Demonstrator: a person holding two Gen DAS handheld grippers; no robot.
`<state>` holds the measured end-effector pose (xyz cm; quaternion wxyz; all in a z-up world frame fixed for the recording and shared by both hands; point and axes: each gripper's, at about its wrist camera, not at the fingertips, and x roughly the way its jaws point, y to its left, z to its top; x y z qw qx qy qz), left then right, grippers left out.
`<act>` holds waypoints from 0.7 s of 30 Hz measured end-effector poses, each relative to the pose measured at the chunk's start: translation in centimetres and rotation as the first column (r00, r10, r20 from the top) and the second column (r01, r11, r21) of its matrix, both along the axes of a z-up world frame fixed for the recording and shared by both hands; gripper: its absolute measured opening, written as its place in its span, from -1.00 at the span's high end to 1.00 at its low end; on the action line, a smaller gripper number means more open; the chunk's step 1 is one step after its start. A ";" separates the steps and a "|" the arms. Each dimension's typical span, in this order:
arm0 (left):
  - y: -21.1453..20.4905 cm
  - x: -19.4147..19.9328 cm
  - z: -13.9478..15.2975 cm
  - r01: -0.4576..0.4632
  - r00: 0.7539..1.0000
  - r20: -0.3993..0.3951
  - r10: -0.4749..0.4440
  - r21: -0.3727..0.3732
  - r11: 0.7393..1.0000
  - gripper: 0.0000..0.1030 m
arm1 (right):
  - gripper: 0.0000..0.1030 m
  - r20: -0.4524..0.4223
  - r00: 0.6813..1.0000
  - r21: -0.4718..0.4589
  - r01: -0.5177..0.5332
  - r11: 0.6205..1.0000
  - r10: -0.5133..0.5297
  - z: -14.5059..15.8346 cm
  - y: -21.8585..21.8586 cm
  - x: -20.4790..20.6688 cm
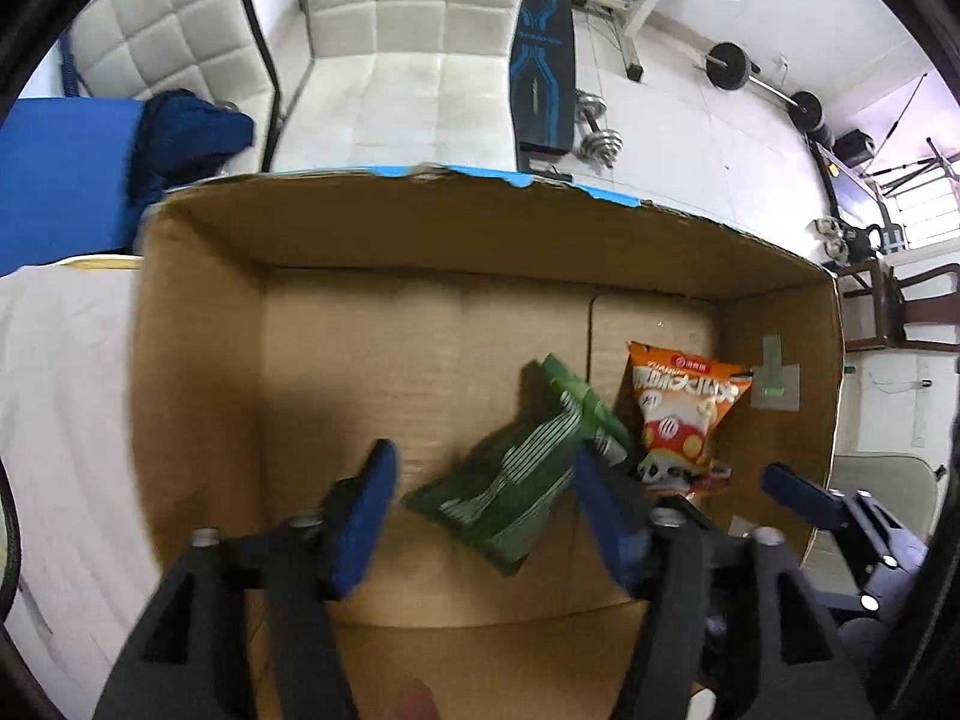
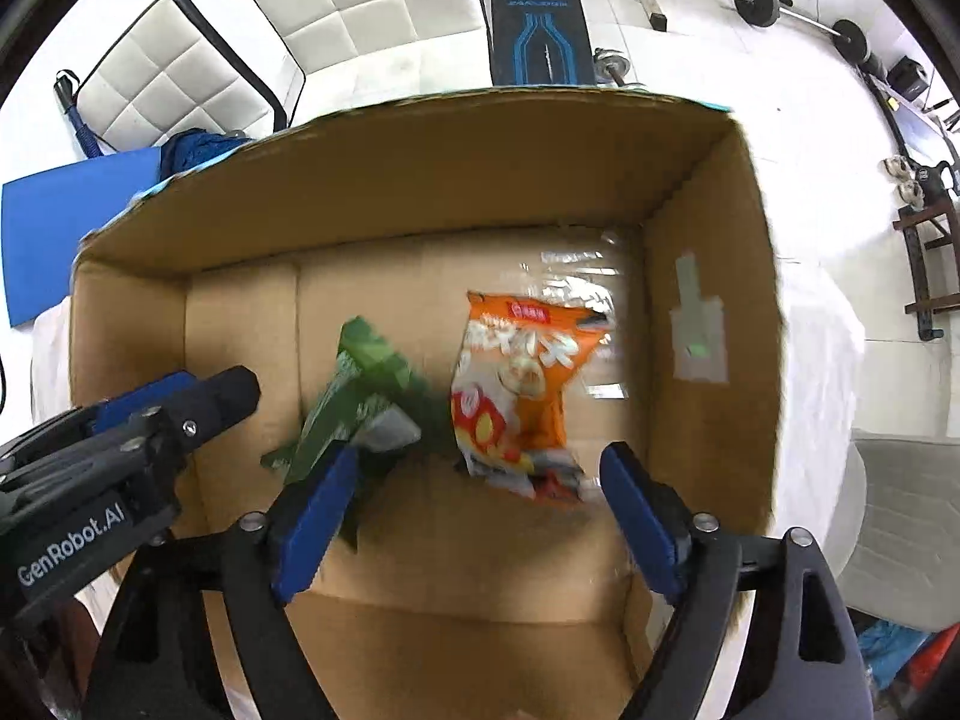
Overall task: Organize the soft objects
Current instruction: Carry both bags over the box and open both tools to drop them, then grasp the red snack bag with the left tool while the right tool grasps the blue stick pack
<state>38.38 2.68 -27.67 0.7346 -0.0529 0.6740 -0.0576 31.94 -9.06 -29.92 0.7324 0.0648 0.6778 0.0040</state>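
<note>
Two snack bags, green bag (image 1: 516, 492) and orange bag (image 2: 516, 390), sit in the cardboard box (image 2: 420, 180); both grippers' fingers (image 1: 366, 516) (image 2: 318, 516) gape empty, so lift straight out without snagging either.

Green striped packet (image 1: 516, 486) – orange snack bag (image 1: 684, 414) – brown box (image 1: 198, 324).

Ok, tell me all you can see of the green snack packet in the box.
The green packet is a soft, crinkled foil-like pouch, dark green with pale stripes and a light patch. It is blurred in both views and lies tilted inside the cardboard box, left of the orange packet; whether it rests on the floor I cannot tell. It lies between the left gripper's fingers, which are open and do not press it. Whether it touches the orange packet is unclear.
</note>
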 end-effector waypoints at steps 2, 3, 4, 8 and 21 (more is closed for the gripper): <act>0.6 -0.9 0.8 -0.003 1.000 0.029 0.002 0.042 0.999 -0.66 | -1.00 0.032 0.999 -0.017 -0.013 1.000 0.014 1.4 0.4 -1.8; 0.7 -1.6 1.4 0.001 0.999 0.049 -0.004 0.059 0.998 -0.77 | -1.00 0.048 0.999 -0.023 -0.022 0.999 0.023 2.0 0.6 -2.6; 0.7 -1.9 1.8 0.006 0.998 0.063 -0.011 0.072 0.997 -0.84 | -1.00 0.060 0.998 -0.030 -0.031 0.999 0.032 2.4 0.8 -3.5; 1.2 -4.4 3.4 0.003 0.994 0.108 -0.014 0.107 0.994 -0.88 | -1.00 0.067 0.996 -0.051 -0.055 0.997 0.058 3.5 1.4 -5.1; 1.7 -11.7 9.8 -0.024 0.966 0.258 -0.012 0.137 0.990 -0.88 | -1.00 0.194 0.981 -0.059 -0.016 0.998 0.027 8.5 1.7 -11.0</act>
